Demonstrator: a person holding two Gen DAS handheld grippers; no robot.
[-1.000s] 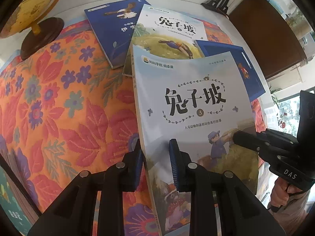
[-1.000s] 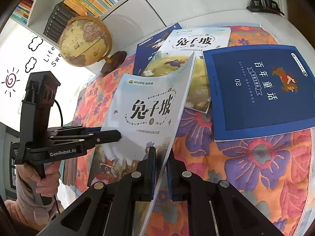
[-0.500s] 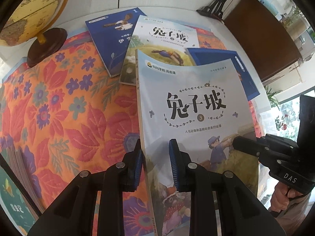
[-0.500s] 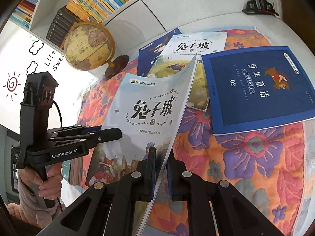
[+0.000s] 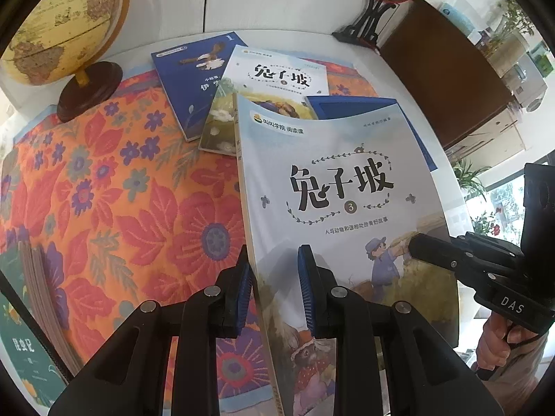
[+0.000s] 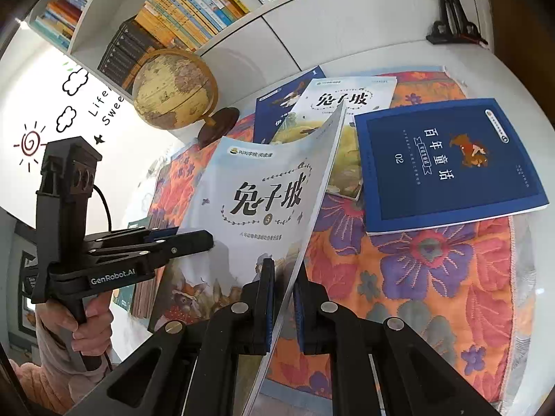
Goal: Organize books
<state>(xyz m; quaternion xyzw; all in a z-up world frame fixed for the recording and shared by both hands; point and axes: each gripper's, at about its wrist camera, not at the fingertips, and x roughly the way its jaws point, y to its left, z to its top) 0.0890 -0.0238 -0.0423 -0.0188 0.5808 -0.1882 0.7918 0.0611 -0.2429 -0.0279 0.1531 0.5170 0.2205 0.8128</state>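
Pinching the spine edge of the thin, glossy pale-blue paperback, the left claw holds it raised above the woven floral cloth on the white worktop; the book hides most of a dark-blue book behind. In the right view, the right claw pinches the bending page edge; its lower corner is cut off.

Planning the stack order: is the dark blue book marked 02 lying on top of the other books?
No. The dark blue book lies flat on the floral cloth.
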